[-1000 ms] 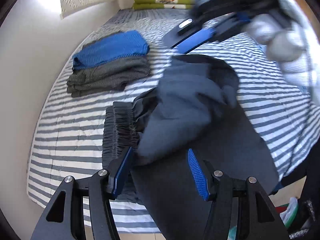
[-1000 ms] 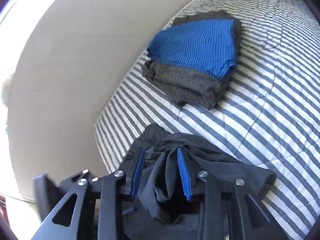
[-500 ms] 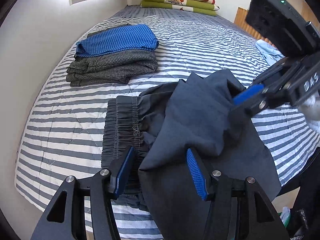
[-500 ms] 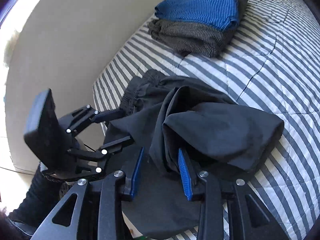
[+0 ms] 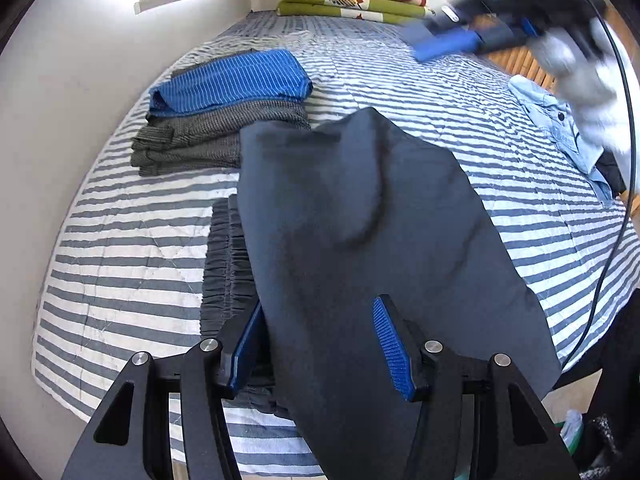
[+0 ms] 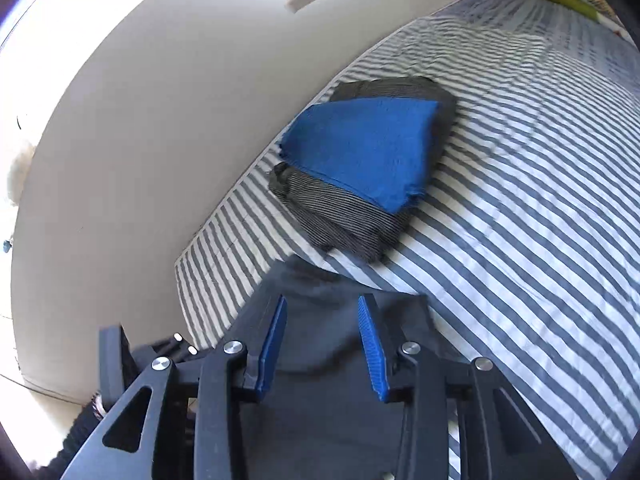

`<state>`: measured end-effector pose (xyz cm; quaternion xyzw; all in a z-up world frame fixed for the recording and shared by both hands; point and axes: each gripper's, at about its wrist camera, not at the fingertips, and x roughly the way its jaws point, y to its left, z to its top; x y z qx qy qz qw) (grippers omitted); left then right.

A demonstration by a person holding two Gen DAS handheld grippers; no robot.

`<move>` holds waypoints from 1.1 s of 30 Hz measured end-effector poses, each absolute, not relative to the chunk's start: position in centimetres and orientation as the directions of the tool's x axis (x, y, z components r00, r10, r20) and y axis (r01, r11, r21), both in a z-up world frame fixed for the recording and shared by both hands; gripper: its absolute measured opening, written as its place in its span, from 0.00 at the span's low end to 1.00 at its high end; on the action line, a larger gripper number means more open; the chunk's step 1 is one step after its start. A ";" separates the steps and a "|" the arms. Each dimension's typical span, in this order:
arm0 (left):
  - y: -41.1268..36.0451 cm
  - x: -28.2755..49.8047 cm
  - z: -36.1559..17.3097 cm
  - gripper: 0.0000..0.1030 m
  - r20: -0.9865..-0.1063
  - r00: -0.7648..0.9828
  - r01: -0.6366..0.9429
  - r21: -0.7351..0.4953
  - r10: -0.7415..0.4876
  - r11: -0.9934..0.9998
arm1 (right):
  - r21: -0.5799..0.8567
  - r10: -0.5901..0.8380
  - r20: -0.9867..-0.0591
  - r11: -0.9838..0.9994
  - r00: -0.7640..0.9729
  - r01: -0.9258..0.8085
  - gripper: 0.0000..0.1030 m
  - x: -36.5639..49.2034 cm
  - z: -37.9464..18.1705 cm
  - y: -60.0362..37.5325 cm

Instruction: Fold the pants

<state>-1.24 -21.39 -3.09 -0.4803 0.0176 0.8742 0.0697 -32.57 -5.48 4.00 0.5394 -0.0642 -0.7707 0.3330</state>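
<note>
Dark grey pants (image 5: 360, 220) lie on the striped bed (image 5: 120, 260), one leg folded over so that only part of the gathered waistband (image 5: 228, 264) shows at the left. My left gripper (image 5: 320, 344) stands open just above the near end of the pants, and its pads do not press the cloth. My right gripper (image 5: 440, 42) hangs blurred in the air over the far side of the bed, apart from the pants. Its jaws are opening with nothing between them. In the right wrist view, the right gripper (image 6: 322, 344) looks down on the pants (image 6: 340, 368) below it.
A folded blue garment (image 5: 232, 80) lies on folded grey ones (image 5: 212, 140) at the far left near the wall. Green and red folded blankets (image 5: 352, 0) sit at the head of the bed. A light blue garment (image 5: 556, 120) and a cable (image 5: 616, 200) are at the right.
The right gripper laid the bunched leg over the pants, let go and rose away to the far right. The cloth now lies flatter. My left gripper kept still.
</note>
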 end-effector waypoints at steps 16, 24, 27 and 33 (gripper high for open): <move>-25.0 -11.7 -3.2 0.48 -0.858 -0.510 0.042 -0.089 0.055 -0.995 | 0.316 -0.435 -0.896 -0.769 -0.092 0.556 0.33 -23.6 -6.0 -8.0; -26.5 -9.6 0.4 0.47 -0.812 -0.581 0.045 -0.102 0.057 -0.994 | 0.241 -0.474 -0.851 -0.734 -0.225 0.635 0.33 -19.4 -1.4 -7.8; -23.8 -9.2 0.5 0.47 -0.829 -0.555 -0.053 -0.042 0.065 -0.998 | 0.276 -0.500 -0.840 -0.729 -0.211 0.626 0.33 -17.4 -1.6 -8.1; -26.0 -3.5 -0.5 0.47 -0.852 -0.517 0.026 -0.118 0.088 -0.993 | 0.324 -0.518 -0.844 -0.703 -0.143 0.633 0.33 -16.9 -3.1 -8.1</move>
